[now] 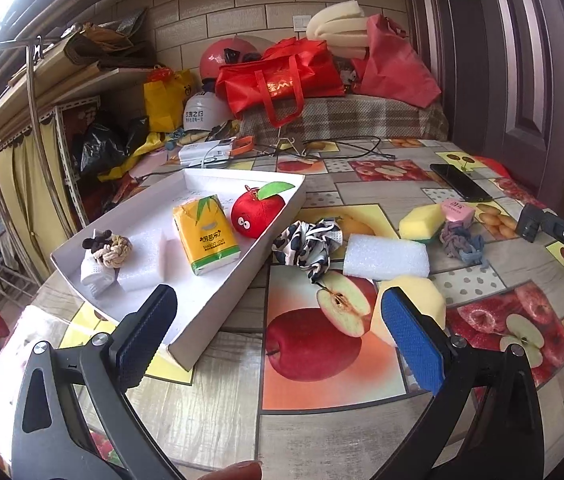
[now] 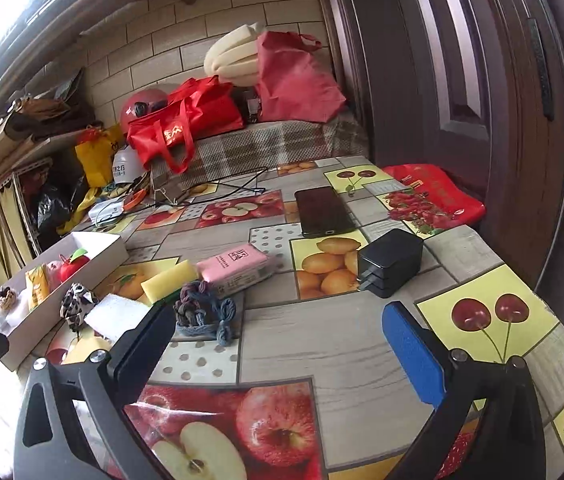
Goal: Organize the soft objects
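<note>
The soft things lie in two groups. Ahead and to the left of my left gripper (image 1: 277, 336) sits the white tray (image 1: 241, 248), holding a red plush apple (image 1: 255, 214), a yellow tissue pack (image 1: 205, 234), a white foam piece (image 1: 141, 260) and a knotted rope ball (image 1: 115, 250) resting on a white cloth (image 1: 95, 278). Straight ahead, beyond the fingertips, a black-and-white scrunchie (image 1: 308, 244) lies touching the tray's near wall, with a white foam block (image 1: 386, 258) just beside it. A pale yellow sponge (image 1: 422, 300) sits right behind my right-hand finger. Further out are a yellow-and-green sponge (image 1: 420, 222), a pink tissue pack (image 1: 458, 210) and a grey-blue rope tangle (image 1: 462, 242).

My left gripper's jaws stand wide apart with nothing between them, low over the table (image 1: 209, 400), which wears a fruit-print cloth. My right gripper (image 2: 277, 348) is likewise spread and empty; the rope tangle lies just past its left finger.

Only the right view shows a black charger (image 2: 392, 262) ahead between the jaws, and the phone (image 2: 324, 212) beyond it in full. Only the left view shows the tray's contents clearly.

Behind the table are a plaid-covered bench, red bags (image 1: 282, 76), a red helmet (image 1: 221, 54), a brick-pattern wall and a dark wooden door (image 2: 462, 100) at right.
</note>
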`<state>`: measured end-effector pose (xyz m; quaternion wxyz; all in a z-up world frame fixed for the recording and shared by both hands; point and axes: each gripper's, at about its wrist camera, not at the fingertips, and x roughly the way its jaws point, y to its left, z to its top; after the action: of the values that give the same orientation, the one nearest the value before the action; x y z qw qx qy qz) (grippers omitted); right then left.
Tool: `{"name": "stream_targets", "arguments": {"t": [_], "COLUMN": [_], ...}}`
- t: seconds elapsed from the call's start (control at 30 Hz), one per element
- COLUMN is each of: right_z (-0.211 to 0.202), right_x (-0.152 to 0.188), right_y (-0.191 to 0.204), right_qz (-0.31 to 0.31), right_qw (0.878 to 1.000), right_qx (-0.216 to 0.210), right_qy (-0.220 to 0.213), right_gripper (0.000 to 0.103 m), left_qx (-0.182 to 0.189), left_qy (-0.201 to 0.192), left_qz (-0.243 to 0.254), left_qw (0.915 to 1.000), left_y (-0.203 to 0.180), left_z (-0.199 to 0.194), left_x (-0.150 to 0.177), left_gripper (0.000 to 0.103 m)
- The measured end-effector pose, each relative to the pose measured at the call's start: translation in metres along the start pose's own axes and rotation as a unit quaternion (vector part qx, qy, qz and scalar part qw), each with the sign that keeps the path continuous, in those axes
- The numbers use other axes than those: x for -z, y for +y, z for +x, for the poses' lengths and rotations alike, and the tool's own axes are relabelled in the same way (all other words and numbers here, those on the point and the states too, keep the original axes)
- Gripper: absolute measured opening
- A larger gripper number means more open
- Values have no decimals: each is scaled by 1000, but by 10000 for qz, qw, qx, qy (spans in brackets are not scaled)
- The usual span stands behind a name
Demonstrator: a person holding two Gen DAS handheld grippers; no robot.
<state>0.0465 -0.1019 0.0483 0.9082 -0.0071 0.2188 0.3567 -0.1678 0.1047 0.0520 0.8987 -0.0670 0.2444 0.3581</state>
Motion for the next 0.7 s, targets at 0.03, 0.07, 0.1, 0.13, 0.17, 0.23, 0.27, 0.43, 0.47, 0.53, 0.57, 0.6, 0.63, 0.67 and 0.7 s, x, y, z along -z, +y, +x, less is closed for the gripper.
{"name": "stream_targets", "arguments": {"t": [0.03,0.07,0.1,0.13,0.17,0.23,0.27,0.43,0.47,0.53,0.57,0.6,0.63,0.67,0.7], "right_z": [2,3,4,5,5,7,7,8,9,10,11,11,11,11,10], "right_x": [-1,-2,-2,-2,-2,-2,-3,-3,-3,-3,-3,-3,-3,-3,-3], "right_y": [-1,-1,0,0,0,-2,-2,-10,-11,-14,-16,-17,-18,-19,-20], "right_qz": [19,30,38,44,49,54,70,222,260,338,378,416,453,489,521], "right_qw": [10000,10000,10000,10000,10000,10000,9999,9996,9995,9992,9991,9989,9987,9985,9984], "right_qx": [-2,-10,-29,-35,-33,-42,-52,-101,-106,-121,-124,-128,-135,-141,-142], "right_qy": [-3,-3,-3,5,24,64,69,117,133,163,173,177,178,182,188], "right_gripper": [103,103,103,103,103,103,103,103,103,103,103,103,103,103,103], "left_qx": [4,4,23,52,91,159,186,298,292,260,240,226,228,256,249], "left_qy": [-20,-35,-29,10,84,273,355,739,772,831,864,898,920,924,928], "left_qz": [7,15,31,51,67,96,120,106,85,104,128,151,173,193,213], "left_qw": [10000,10000,10000,10000,9999,9995,9991,9968,9966,9961,9959,9956,9953,9952,9951], "left_y": [-1,-1,-3,-4,-6,-9,-11,-16,-15,-16,-17,-17,-18,-19,-20], "left_z": [-1,0,1,4,9,20,24,47,49,53,54,55,56,56,56], "left_x": [-1,-1,-2,-3,-4,-3,-2,-1,-2,-2,-2,-1,0,0,0], "left_gripper": [103,103,103,103,103,103,103,103,103,103,103,103,103,103,103]}}
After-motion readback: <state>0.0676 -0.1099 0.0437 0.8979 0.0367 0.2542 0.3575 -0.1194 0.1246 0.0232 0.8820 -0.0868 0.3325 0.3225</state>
